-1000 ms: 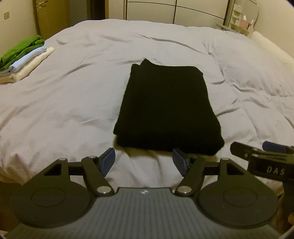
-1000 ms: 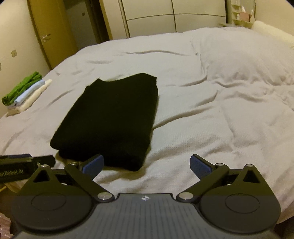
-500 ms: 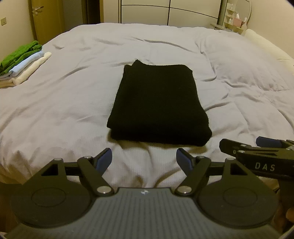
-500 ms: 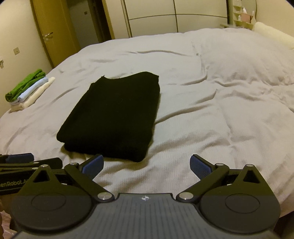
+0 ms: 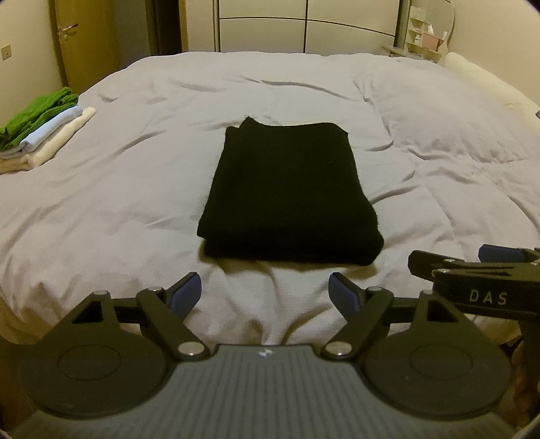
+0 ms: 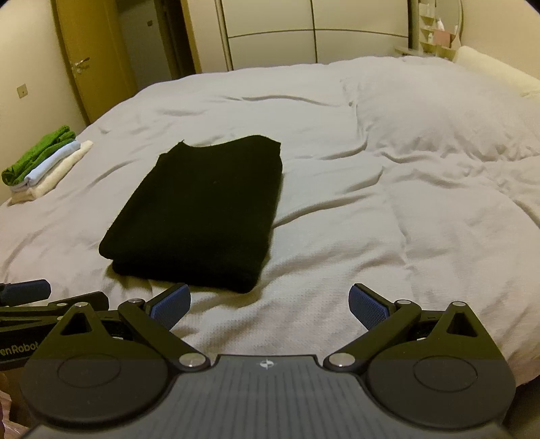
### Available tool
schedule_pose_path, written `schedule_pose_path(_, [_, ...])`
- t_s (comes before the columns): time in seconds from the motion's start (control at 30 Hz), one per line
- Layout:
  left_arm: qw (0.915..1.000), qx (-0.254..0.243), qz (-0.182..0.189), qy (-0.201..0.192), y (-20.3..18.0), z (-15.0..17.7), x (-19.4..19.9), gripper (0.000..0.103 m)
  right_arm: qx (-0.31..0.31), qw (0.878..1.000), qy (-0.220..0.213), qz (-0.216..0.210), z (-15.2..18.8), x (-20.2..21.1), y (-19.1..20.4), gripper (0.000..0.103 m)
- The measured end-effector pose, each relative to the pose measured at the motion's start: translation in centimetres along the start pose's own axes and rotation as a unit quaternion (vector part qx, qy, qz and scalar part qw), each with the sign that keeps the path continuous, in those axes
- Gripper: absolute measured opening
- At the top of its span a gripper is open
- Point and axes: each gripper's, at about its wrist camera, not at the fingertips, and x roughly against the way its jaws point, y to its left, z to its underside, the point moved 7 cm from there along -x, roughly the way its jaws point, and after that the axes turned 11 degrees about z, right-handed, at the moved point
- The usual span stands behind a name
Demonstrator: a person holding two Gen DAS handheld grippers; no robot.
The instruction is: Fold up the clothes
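- left gripper (image 5: 265,290) nearest the camera, low at the bed's near edge; blue pads (image 5: 341,293) spread wide, nothing between them, touching nothing
- right gripper (image 6: 268,304) also at the near edge, fingers spread and empty; in the left view it pokes in from the right side, side-on, so its gap can't be read there
- the two grippers sit just beside each other, neither in contact with cloth
- black garment (image 5: 290,192) lies flat on the grey duvet (image 5: 101,209), already folded into a neat thick rectangle, doubled fold edge facing the grippers
- key relation: garment lies straight ahead of the left gripper, just beyond its fingertips, centred between the pads; from the right gripper it lies ahead and off to the left (image 6: 199,209)
- long axis runs away from the grippers, near edge to far edge, roughly along the left gripper's pointing direction; slightly diagonal in the right view
- left gripper looks the nearer and better lined up; right would need to shift left to reach the near right corner
- judgement: this piece looks done or one fold from done; next move likely another fold across the long axis or carrying it to the pile
- risk: thick layered knit may slip apart if pinched by the top layer only
- far left on the bed edge: stack of folded clothes (image 5: 40,131), green on top, pale blue, then cream; well apart from the black garment
- beyond: wardrobe doors (image 5: 303,30), wooden door (image 6: 84,60) at left
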Motion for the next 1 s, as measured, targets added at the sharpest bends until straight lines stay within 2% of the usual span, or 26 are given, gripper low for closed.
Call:
schedule_pose_path(0.33, [1.0, 0.0, -0.001, -0.003, 0.3, 0.0, 0.0, 0.085, 0.001, 1.0, 0.004, 0.003, 0.0, -0.3, 0.1, 0.103])
schedule_pose_path(0.7, [0.9995, 0.006, 0.021, 0.024, 1.4, -0.2, -3.2, 0.085, 0.004, 0.999, 0.04, 0.019, 0.1, -3.7, 0.1, 0.103])
schedule_pose_path(0.8, [0.9994, -0.004, 0.027, 0.02, 1.9, -1.4, -4.0, 0.085, -0.008, 0.999, 0.033, 0.014, -0.8, -4.5, -0.1, 0.103])
schedule_pose_path(0.87, [0.9992, -0.016, 0.035, 0.006, 2.4, -2.7, -4.5, 0.08, -0.025, 1.0, 0.011, -0.006, -2.1, -4.7, -0.2, 0.103])
schedule_pose_path(0.97, [0.9978, -0.029, 0.058, -0.009, 3.3, -4.7, -5.4, 0.058, -0.04, 0.998, -0.019, -0.036, -4.2, -5.4, 0.0, 0.101])
schedule_pose_path(1.0, [0.9974, -0.03, 0.065, -0.01, 3.7, -5.2, -5.9, 0.047, -0.041, 0.998, -0.027, -0.046, -4.8, -5.7, 0.3, 0.098])
